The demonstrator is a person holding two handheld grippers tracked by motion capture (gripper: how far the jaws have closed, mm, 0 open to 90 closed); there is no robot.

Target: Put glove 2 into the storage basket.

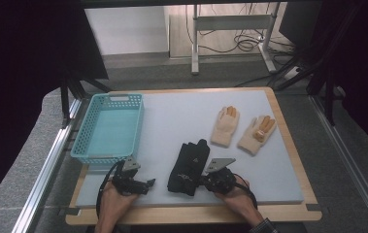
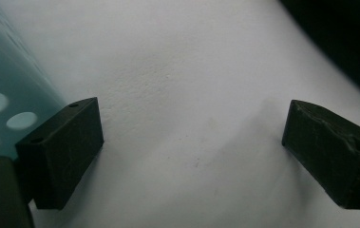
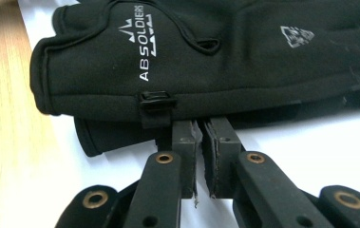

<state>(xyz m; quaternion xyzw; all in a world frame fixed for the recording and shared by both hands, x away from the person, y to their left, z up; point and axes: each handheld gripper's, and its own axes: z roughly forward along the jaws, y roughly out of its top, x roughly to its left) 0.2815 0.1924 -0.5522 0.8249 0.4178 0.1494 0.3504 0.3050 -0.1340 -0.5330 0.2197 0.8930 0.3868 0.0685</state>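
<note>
Right claw (image 3: 199, 130) pinching black gloves (image 3: 206, 57); blue basket (image 1: 108, 128) empty.

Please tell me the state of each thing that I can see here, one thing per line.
Black gloves: stacked, lying flat on the mat.
Beige gloves: side by side, flat, untouched.
Blue basket: upright, empty.
Left gripper: open, nothing between the jaws.
Right gripper: shut, tips at the black gloves' edge.

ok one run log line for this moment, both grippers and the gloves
left gripper: open, over mat | right gripper: fingers shut at edge of black gloves | tan gloves: untouched | basket: empty
</note>
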